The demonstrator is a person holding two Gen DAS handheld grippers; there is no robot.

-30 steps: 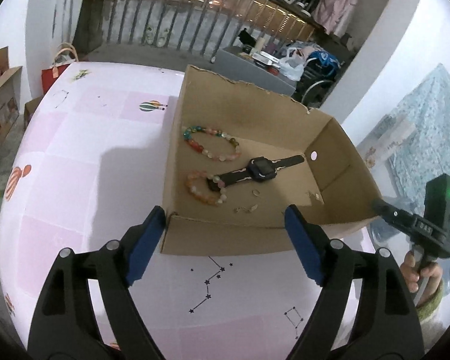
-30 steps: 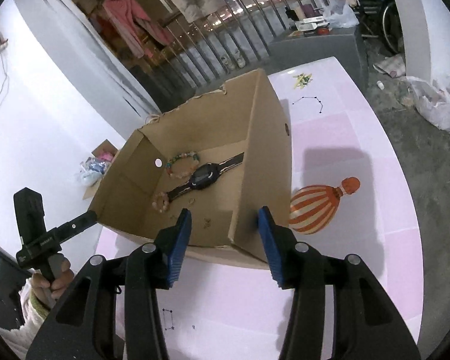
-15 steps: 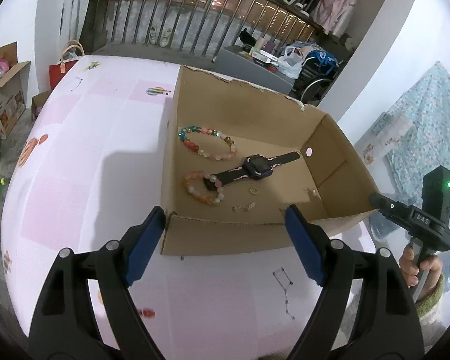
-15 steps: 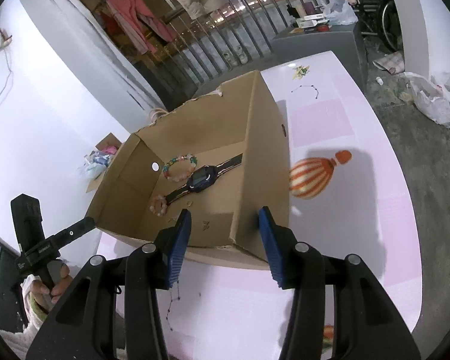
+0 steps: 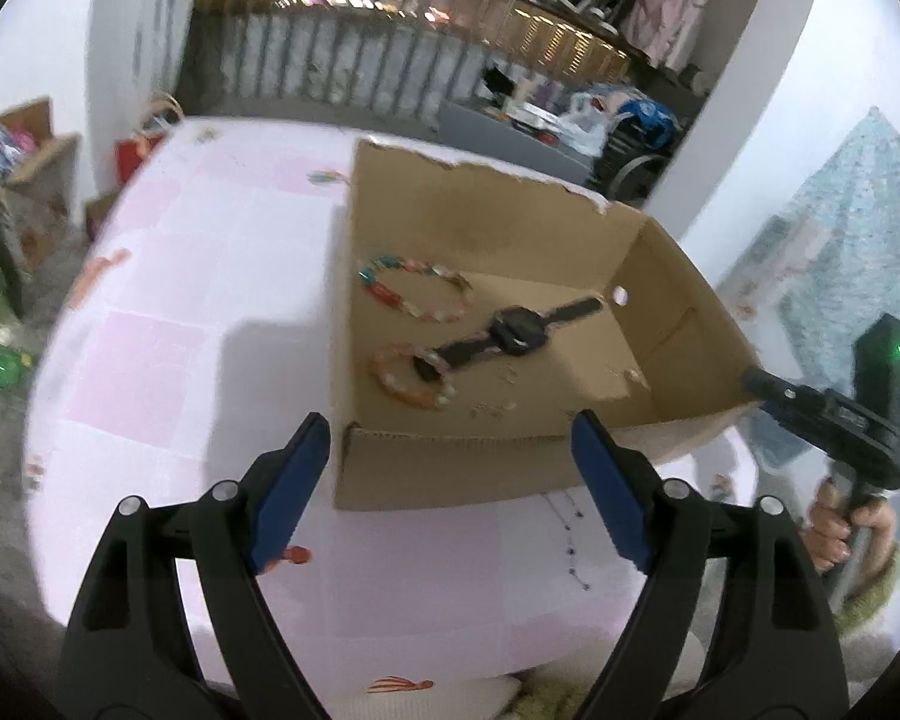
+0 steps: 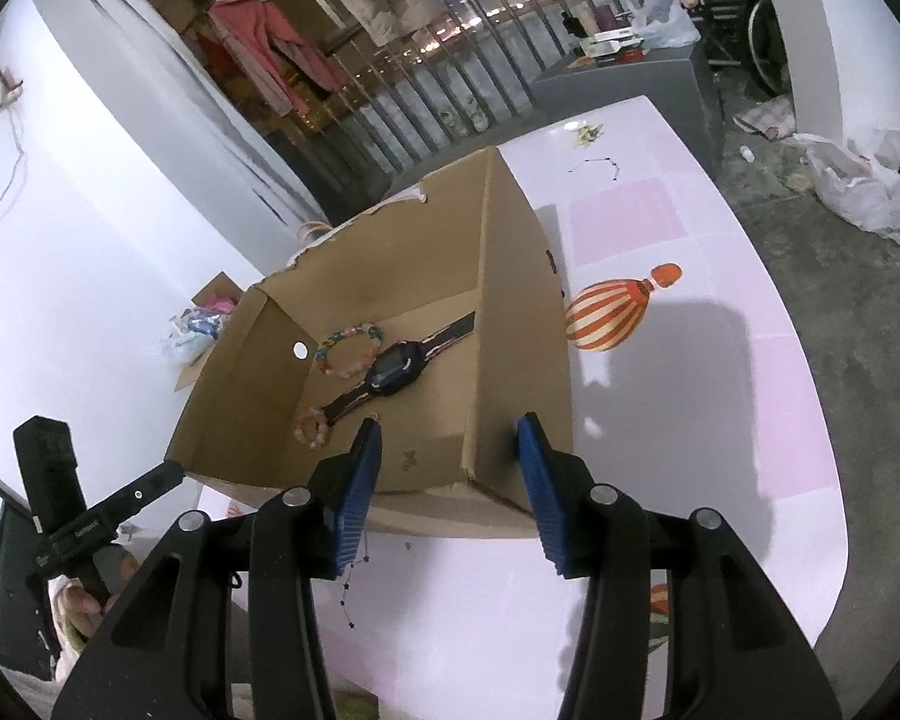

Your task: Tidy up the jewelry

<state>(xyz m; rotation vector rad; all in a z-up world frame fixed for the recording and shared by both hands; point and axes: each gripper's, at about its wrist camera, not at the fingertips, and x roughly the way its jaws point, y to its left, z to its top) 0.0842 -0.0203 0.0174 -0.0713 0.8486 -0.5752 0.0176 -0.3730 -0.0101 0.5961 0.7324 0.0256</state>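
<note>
Left gripper held wide apart, empty, before cardboard box. Right gripper half apart, empty. Watch and beaded bracelets seen on box floor, 12 o'clock of left gripper.

left wrist: looks down from near-left corner | right wrist: from near-right corner | shared: cardboard box interior

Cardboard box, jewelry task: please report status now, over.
Left claw open, empty; right claw open, empty. Watch and two bead bracelets lie in cardboard box. Near wall of box stands before both claws.
</note>
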